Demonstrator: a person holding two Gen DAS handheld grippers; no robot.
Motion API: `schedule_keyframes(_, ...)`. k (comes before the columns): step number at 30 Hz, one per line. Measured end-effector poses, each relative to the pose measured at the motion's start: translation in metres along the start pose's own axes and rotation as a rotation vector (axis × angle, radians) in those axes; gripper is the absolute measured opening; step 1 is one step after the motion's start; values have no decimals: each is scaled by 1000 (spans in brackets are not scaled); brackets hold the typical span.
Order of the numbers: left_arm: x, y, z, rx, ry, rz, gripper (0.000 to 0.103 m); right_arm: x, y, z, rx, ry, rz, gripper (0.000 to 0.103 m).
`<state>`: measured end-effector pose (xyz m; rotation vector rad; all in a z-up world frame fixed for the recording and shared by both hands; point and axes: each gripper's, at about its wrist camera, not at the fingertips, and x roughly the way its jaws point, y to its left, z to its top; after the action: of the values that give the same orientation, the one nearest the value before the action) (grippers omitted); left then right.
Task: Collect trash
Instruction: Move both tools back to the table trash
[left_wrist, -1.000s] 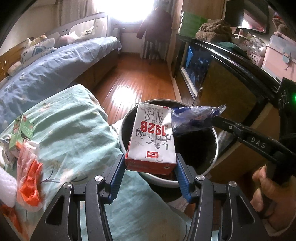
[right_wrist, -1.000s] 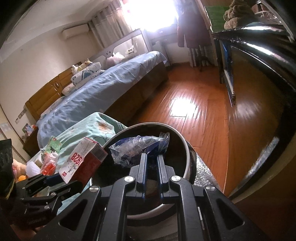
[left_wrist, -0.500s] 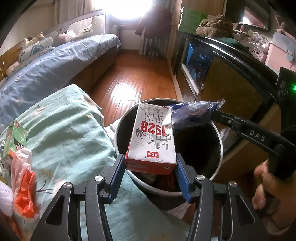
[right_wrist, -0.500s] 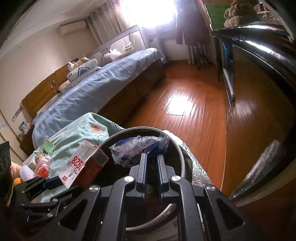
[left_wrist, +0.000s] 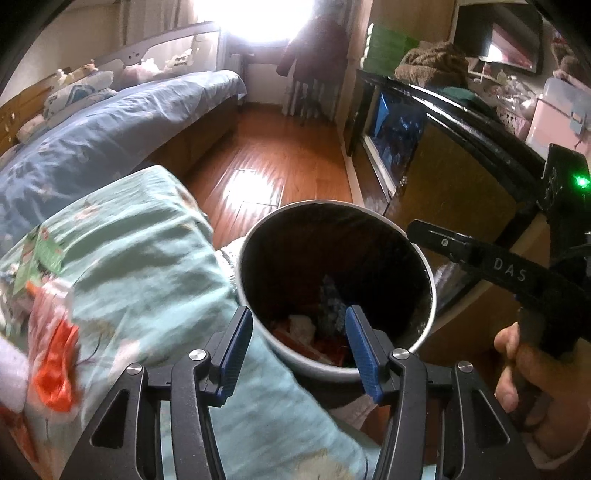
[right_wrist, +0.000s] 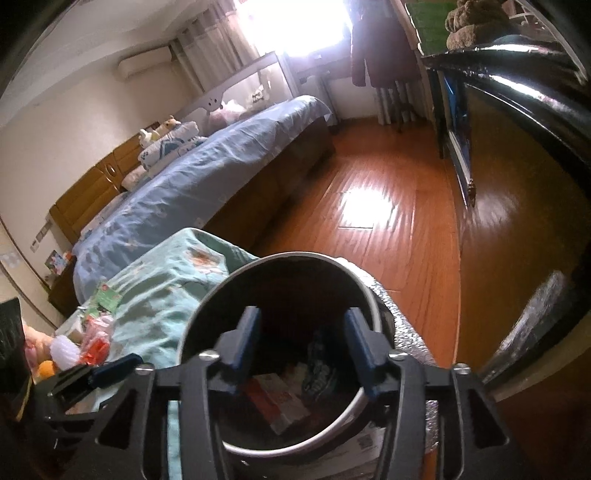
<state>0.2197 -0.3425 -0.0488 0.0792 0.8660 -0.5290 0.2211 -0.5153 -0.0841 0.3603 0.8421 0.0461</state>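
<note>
A round grey trash bin with a dark inside stands beside the table, also in the right wrist view. The white and red milk carton and the blue plastic wrapper lie inside it among other trash. My left gripper is open and empty above the bin's near rim. My right gripper is open and empty over the bin; its finger shows at the right in the left wrist view.
A teal cloth covers the table on the left, with an orange and white wrapper and a green packet on it. A blue bed, wooden floor and a dark cabinet surround the bin.
Both grippers opened. The milk carton dropped from my left gripper and the blue wrapper from my right gripper into the bin.
</note>
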Motion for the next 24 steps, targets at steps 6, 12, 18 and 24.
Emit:
schedule_keyframes(6,-34,19,-32,-62,-39,26,58,-11,22,-13,-4,2,61,78)
schedule_keyframes(12,-70,42,-69,-150,-63,71,59,-18,57,-32,-18,39,146,87)
schedule_keyframes(18,-103,71,-102,-235,-78,129,61,-17,93,-49,-48,89,213,92)
schedule_keyframes(24,-134,91,-125,-295,-98,192,64,-10,130,-67,-99,142,264,93)
